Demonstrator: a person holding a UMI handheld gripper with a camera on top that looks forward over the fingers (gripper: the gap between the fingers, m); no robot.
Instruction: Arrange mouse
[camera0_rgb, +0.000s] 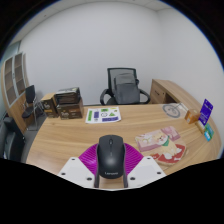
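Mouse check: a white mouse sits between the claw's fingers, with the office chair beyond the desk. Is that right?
Not quite. The gripper view shows the mouse is black, not white. It does sit between the claw's fingers, and the office chair stands beyond the desk.

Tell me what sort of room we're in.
Probably an office: a black mesh swivel chair behind a curved light-wood desk, bookshelves at the wall. The gripper holds a black computer mouse.

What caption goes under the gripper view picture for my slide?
Black computer mouse held between the gripper's purple-padded fingers above a light wooden desk, black mesh office chair behind.
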